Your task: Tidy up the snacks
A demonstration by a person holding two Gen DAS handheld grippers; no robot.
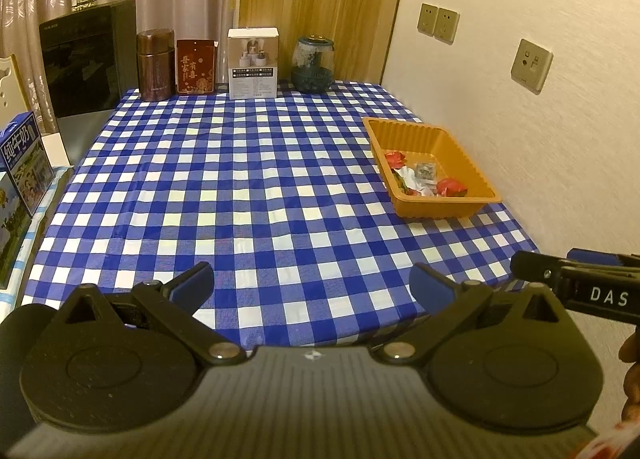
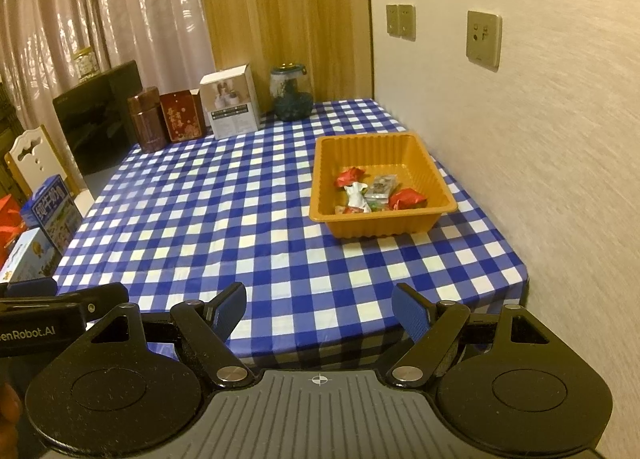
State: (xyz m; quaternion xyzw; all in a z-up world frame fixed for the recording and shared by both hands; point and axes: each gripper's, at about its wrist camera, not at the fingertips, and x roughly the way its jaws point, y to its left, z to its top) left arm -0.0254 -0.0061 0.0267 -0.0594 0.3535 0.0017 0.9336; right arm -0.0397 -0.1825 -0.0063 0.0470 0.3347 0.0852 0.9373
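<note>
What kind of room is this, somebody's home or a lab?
Most likely a home dining corner. A table with a blue checked cloth stands against a wall with sockets, curtains hang behind, and tea tins and an orange snack tray sit on it.

Left gripper (image 1: 312,283) and right gripper (image 2: 318,305) gape wide, empty.

Orange ribbed tray (image 2: 376,225) sat far right on the table, red, white and clear-wrapped snacks (image 2: 374,193) lay inside
</note>
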